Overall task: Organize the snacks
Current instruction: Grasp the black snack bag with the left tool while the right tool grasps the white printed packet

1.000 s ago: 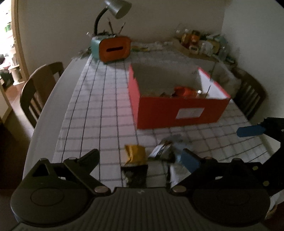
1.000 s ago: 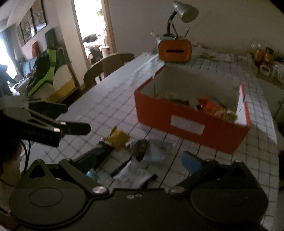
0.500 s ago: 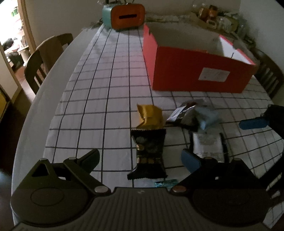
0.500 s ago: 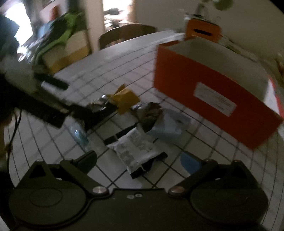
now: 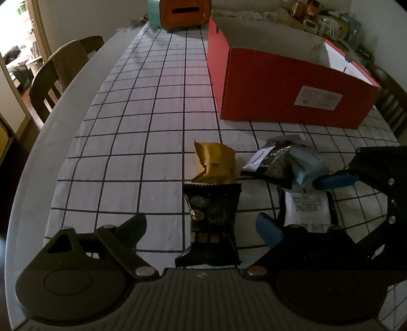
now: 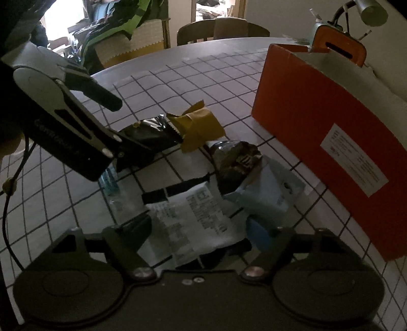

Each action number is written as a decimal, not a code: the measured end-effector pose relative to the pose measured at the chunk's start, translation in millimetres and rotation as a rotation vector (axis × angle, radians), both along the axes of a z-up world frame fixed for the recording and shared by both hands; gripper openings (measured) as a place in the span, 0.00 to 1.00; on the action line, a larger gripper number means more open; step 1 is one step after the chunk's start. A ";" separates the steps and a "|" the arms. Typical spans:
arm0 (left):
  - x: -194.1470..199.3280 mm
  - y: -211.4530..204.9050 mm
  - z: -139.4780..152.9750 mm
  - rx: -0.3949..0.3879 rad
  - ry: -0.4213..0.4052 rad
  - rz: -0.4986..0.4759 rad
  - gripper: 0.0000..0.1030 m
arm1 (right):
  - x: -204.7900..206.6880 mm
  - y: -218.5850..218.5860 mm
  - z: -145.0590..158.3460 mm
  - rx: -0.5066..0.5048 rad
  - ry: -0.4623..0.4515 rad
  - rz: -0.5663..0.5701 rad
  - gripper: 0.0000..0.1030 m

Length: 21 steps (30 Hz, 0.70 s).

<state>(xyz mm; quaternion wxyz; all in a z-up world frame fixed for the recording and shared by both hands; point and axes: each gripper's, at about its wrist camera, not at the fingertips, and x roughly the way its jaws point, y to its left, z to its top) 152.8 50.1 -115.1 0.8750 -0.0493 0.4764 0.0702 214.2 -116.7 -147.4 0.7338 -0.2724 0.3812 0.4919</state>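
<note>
Several snack packets lie on the checked tablecloth in front of a red box [image 5: 292, 86]. My left gripper [image 5: 203, 226] hangs low over a black packet [image 5: 213, 219], which lies between its fingers; the jaws are closing and the pads stand clear of it. A gold packet [image 5: 216, 163] sits just beyond. My right gripper [image 6: 198, 231] straddles a white-labelled packet [image 6: 193, 221]. Its jaws are closing, with the pads close to the packet's edges and no press visible. A dark foil packet [image 6: 239, 160] and a pale blue packet [image 6: 269, 196] lie beside it.
The red box [image 6: 318, 122] stands close on the right of the right gripper. A teal and orange holder [image 5: 185, 10] and jars [image 5: 318, 17] sit at the table's far end. Wooden chairs [image 5: 63, 73] flank the table. A small clear wrapper [image 6: 109, 178] lies near the left gripper.
Both grippers have come down and tipped toward the packets, which now fill the lower views. The right gripper's jaws have narrowed around the white packet; the left's slightly.
</note>
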 end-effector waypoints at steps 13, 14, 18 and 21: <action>2.5 -1.4 -6.5 0.027 0.021 -0.015 0.44 | -10.3 0.1 2.2 0.017 0.009 -0.103 0.55; 1.7 -2.1 -6.6 0.032 0.021 -0.020 0.42 | -11.9 0.2 2.5 0.016 0.008 -0.120 0.55; -2.1 -2.4 -9.1 0.055 0.020 -0.031 0.37 | -14.9 -1.1 3.8 0.020 0.021 -0.232 0.52; -4.8 -0.5 -8.7 0.049 0.016 -0.025 0.35 | -16.4 -4.5 3.3 0.041 0.041 -0.304 0.51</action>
